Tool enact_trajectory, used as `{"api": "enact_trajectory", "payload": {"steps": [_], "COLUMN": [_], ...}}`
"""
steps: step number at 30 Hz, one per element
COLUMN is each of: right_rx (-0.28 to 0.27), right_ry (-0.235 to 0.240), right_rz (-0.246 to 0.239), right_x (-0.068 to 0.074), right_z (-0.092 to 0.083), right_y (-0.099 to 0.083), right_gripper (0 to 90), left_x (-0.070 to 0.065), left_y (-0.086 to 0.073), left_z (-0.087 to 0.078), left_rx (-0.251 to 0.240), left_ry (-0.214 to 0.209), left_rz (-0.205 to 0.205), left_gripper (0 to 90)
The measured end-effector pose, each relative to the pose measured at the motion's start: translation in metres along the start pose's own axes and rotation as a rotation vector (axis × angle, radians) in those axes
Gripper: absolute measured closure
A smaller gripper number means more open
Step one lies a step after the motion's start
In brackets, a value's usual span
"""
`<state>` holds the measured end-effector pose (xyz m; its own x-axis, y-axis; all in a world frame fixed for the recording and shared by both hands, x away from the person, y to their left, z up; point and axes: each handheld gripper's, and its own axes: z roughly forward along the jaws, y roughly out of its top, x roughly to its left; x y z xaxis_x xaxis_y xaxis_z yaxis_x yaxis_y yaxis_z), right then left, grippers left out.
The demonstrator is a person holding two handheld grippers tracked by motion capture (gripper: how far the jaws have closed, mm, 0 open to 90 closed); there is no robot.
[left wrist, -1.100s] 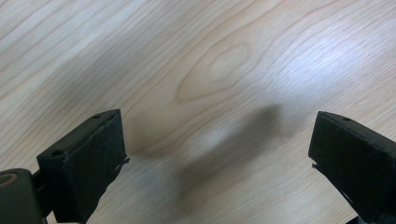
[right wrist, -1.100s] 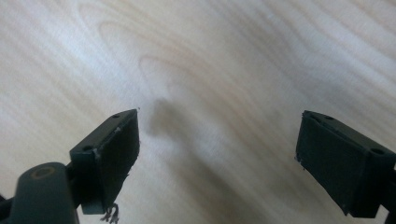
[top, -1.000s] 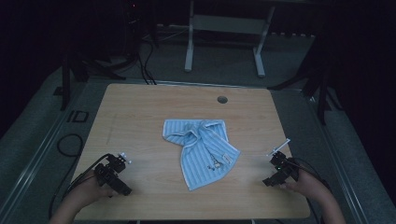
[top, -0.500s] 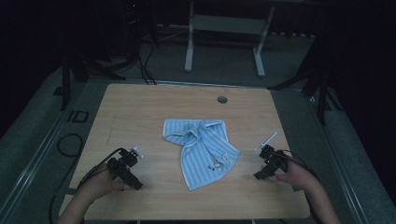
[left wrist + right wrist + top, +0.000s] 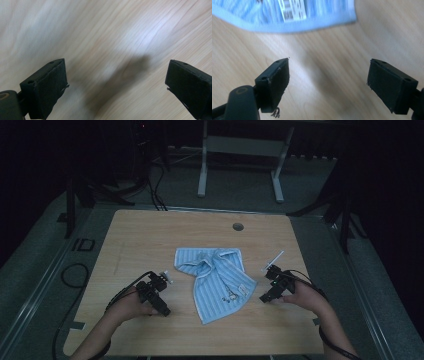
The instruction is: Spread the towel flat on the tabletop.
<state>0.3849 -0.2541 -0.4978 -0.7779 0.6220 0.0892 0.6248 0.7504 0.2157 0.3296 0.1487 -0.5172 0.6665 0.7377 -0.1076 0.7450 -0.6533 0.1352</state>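
A crumpled blue striped cloth (image 5: 217, 277) is seen in the middle of the counter (image 5: 150, 232). The left claw (image 5: 161, 281) is held just left of the cloth, the right claw (image 5: 267, 287) just right of it; both are wide open and empty.

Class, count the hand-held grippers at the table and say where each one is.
2. The left hand-held gripper lies left of the blue striped cloth; the right hand-held gripper sits by the cloth's right edge. Both are open.
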Motion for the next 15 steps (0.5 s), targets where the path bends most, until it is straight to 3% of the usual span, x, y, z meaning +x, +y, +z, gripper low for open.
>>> {"api": "enact_trajectory", "payload": {"steps": [6, 11, 15], "right_rx": [-0.033, -0.081, -0.075], "right_ry": [0.003, -0.013, -0.013], "right_rz": [-0.02, -0.064, -0.096], "right_x": [0.002, 0.007, 0.01], "right_z": [0.002, 0.002, 0.005], "right_y": [0.024, 0.046, 0.065], "right_gripper": [20.0, 24.7, 27.4], "left_x": [-0.011, -0.02, -0.027], "left_y": [0.027, 0.048, 0.064], "left_z": [-0.006, -0.009, -0.007], "left_rx": [-0.023, -0.043, -0.042], "left_ry": [0.023, 0.017, 0.028], "left_rz": [0.036, 0.065, 0.083], "left_gripper": [4.6, 4.6, 5.9]}}
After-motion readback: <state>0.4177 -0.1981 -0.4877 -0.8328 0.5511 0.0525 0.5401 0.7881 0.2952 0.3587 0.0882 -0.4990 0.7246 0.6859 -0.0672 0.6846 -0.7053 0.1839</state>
